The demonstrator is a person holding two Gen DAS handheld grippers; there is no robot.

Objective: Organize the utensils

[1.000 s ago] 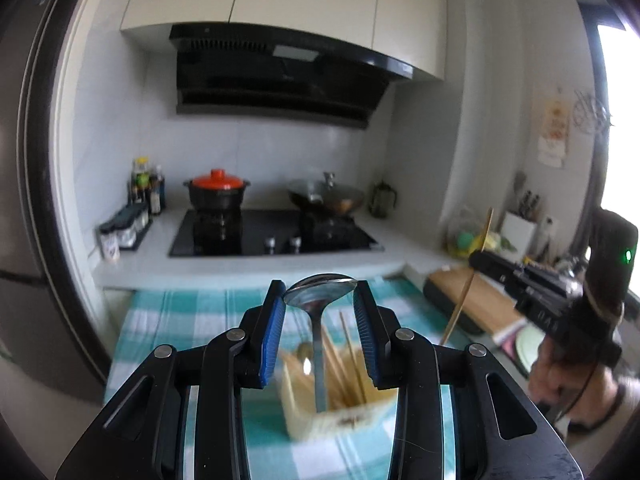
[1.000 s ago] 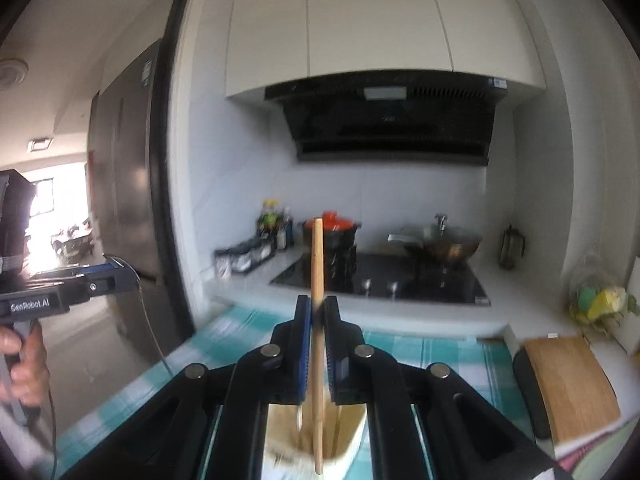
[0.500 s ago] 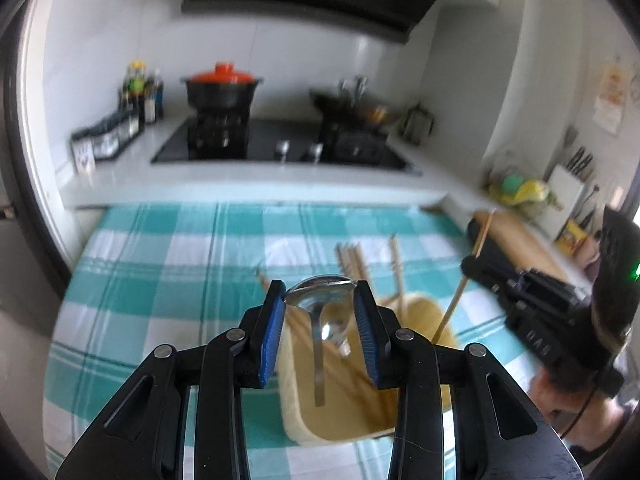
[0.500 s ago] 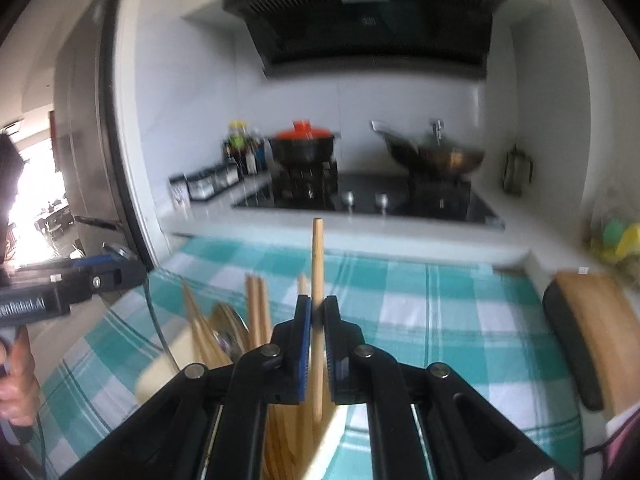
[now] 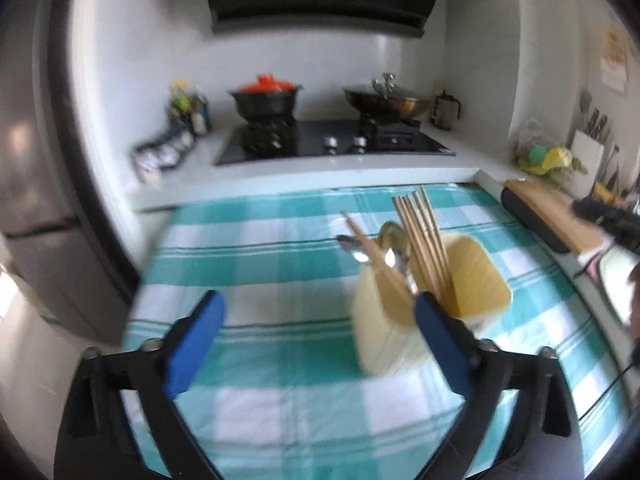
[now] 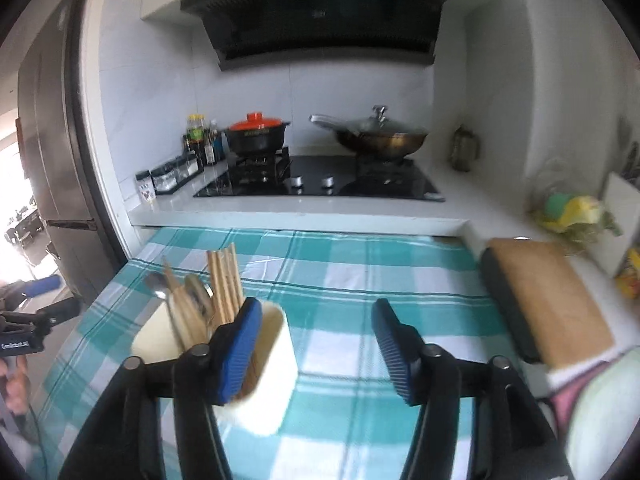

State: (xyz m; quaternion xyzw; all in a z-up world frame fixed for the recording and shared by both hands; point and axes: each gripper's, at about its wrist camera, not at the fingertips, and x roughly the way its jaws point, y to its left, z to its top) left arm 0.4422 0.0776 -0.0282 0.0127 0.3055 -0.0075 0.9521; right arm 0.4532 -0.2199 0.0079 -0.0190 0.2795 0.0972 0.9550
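Observation:
A cream utensil holder (image 5: 400, 332) stands on the teal checked tablecloth (image 5: 272, 256). It holds several wooden chopsticks (image 5: 420, 236) and metal spoons (image 5: 360, 254). My left gripper (image 5: 316, 340) is open and empty, left of and above the holder. In the right wrist view the same holder (image 6: 268, 384) with chopsticks (image 6: 226, 284) and a spoon (image 6: 158, 286) sits lower left. My right gripper (image 6: 316, 352) is open and empty, its left finger in front of the holder's rim.
A wooden cutting board (image 6: 548, 292) lies at the table's right edge. Behind the table is a white counter with a black hob (image 6: 320, 184), a red-lidded pot (image 6: 258, 134), a wok (image 6: 380, 136) and spice jars (image 6: 172, 174). A fridge (image 5: 32, 200) stands left.
Both grippers have opened. The spoon left my left gripper and the chopstick left my right gripper; both now stand in the holder. Both grippers have pulled back and apart from the holder.

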